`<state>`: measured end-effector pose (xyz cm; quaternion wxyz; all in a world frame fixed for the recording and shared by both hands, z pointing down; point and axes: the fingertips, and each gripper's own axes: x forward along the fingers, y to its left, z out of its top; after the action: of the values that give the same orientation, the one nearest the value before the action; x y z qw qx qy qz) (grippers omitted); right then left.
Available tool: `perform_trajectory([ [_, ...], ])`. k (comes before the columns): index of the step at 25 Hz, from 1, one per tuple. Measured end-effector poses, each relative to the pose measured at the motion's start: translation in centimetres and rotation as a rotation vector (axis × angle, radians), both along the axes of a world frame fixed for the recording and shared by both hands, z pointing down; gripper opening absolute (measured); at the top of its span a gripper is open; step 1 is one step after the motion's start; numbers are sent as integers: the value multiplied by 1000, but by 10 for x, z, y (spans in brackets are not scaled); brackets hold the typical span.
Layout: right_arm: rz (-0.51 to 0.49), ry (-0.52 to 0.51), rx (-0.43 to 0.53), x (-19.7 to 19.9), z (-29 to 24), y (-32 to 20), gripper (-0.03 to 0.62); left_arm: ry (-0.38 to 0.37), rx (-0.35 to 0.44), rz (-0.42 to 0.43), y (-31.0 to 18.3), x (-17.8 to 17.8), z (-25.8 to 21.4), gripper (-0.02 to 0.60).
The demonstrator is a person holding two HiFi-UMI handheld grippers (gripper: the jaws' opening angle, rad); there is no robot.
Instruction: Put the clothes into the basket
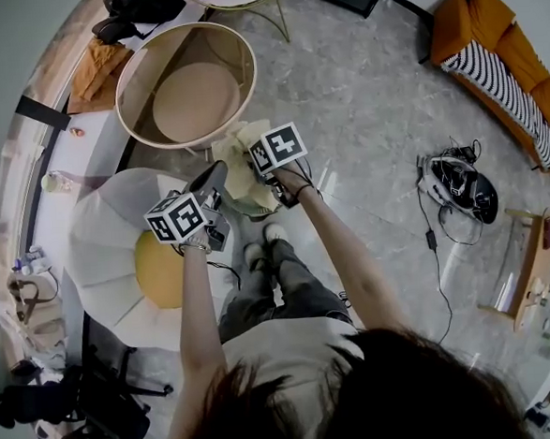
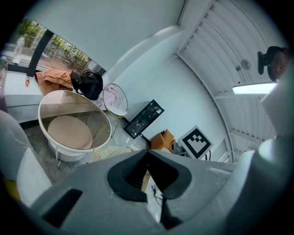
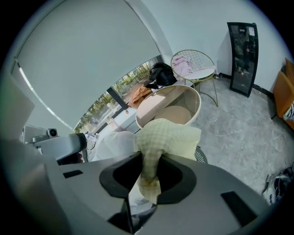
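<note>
A grey marble floor [image 1: 370, 95] runs to white walls [image 2: 138, 32]. An orange sofa [image 1: 486, 16] with a striped throw stands at one side. A wire chair [image 3: 195, 69] and a black panel [image 3: 242, 50] stand by the wall. A window [image 2: 59, 46] shows trees, a ceiling light [image 2: 257, 87] glows, and cables [image 1: 456, 187] lie on the floor.

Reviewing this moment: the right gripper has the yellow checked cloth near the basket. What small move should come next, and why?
Probably carry the right gripper a little forward, over the rim of the basket, before letting go. Its jaws pinch the yellow checked cloth, which in the head view appears to hang just short of that rim, so a release here might drop it outside.
</note>
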<state>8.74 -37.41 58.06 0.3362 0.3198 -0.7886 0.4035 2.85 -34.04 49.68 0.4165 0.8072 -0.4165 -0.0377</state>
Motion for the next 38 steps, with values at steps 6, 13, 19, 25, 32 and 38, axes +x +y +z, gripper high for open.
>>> perform_trajectory([
  [6, 28, -11, -34, 3, 13, -4, 104, 0, -28, -2, -6, 4, 10, 11],
  [13, 50, -26, -53, 3, 25, -6, 121, -15, -63, 19, -9, 8, 28, 11],
  [19, 76, -36, -43, 8, 23, -12, 123, -19, -76, 26, -10, 10, 33, 11],
  [25, 87, -33, -32, 12, 21, -15, 123, -20, -71, 28, -11, 12, 33, 11],
  [32, 94, -40, -31, 14, 19, -12, 123, -18, -76, 24, -5, 12, 31, 11],
  [38, 116, -61, 10, 14, 4, -11, 78, -11, -60, 17, -1, 14, 24, 11],
])
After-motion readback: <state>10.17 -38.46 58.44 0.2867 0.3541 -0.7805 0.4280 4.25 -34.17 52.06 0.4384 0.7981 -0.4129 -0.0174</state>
